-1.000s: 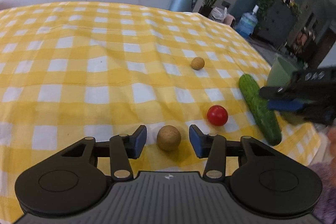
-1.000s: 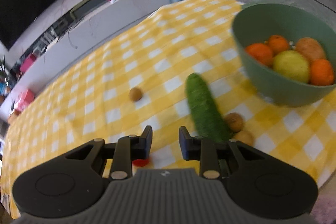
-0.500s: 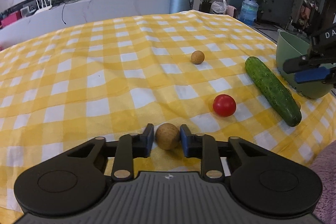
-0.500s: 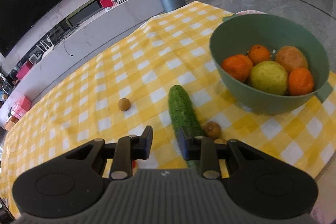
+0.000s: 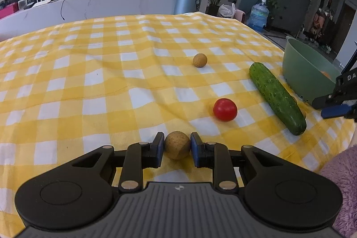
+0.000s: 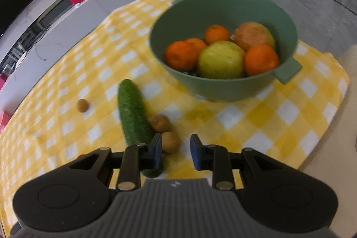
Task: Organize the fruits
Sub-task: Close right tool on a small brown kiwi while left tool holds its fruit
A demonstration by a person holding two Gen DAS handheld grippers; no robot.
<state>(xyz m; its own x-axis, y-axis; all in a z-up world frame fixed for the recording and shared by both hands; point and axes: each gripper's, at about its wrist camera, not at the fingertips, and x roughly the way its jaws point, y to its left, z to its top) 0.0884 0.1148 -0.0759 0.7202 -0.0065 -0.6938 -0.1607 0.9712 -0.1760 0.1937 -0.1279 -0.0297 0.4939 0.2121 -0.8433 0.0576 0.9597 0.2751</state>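
Between your left gripper's (image 5: 177, 146) blue pads sits a small tan round fruit (image 5: 177, 144), likely a longan, and both pads press its sides, so you have it pinched low over the yellow checked tablecloth (image 5: 89, 86). Just beyond it and to the right lies a red tomato (image 5: 225, 109). Farther right a cucumber (image 5: 276, 97) stretches from near to far, its far end close to the green bowl (image 5: 305, 73) at the right edge. A second tan fruit (image 5: 200, 60) rests alone farther out on the cloth, well apart from the rest.

From your right wrist view, the right gripper (image 6: 174, 150) stands with a narrow gap between its pads and nothing gripped. A small brown fruit (image 6: 170, 141) lies on the cloth just beyond the left pad, not touched by either pad as far as the blurred picture lets you judge. Another brown fruit (image 6: 159, 123) sits just past it, beside the cucumber (image 6: 133, 117). The bowl (image 6: 223, 86) lies farther off to the right and holds several oranges (image 6: 181, 55), a yellow-green apple (image 6: 221, 59) and a reddish fruit (image 6: 254, 34).
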